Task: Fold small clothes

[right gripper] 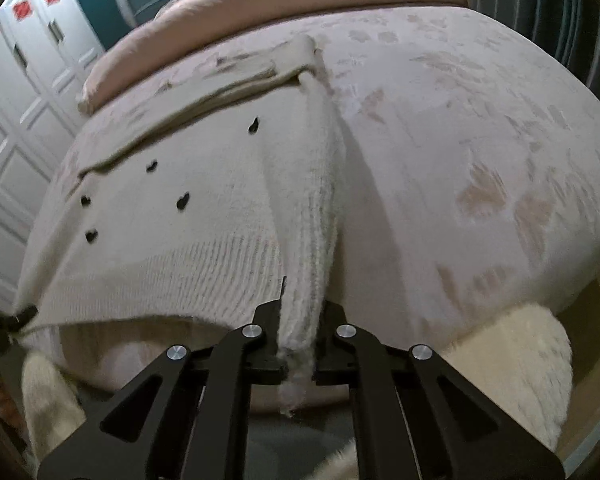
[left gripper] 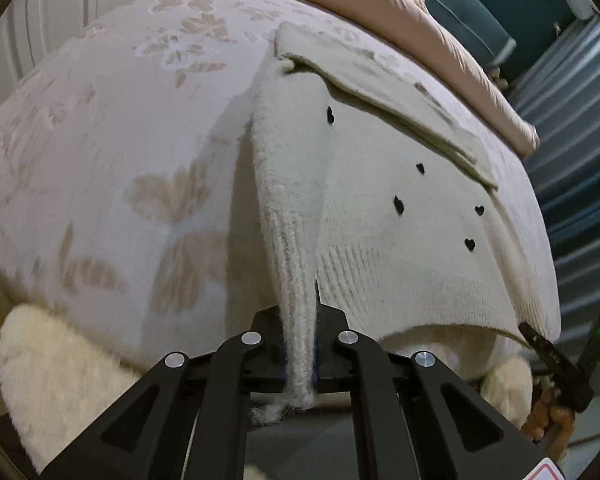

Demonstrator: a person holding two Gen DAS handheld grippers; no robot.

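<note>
Sweater (left gripper: pixel 380 220) hem hides the pads of both clamped claws (left gripper: pixel 300 344) (right gripper: pixel 298 344).

Left tongs (left gripper: pixel 300 344) clamp cream sweater (left gripper: pixel 380 220) hem over bed (left gripper: pixel 120 140).

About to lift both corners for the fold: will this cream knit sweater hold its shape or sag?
Likely to sag: the sweater is soft knit, already draping between left gripper and right gripper. Probably light; its fuzzy ribbing should resist slipping.
</note>
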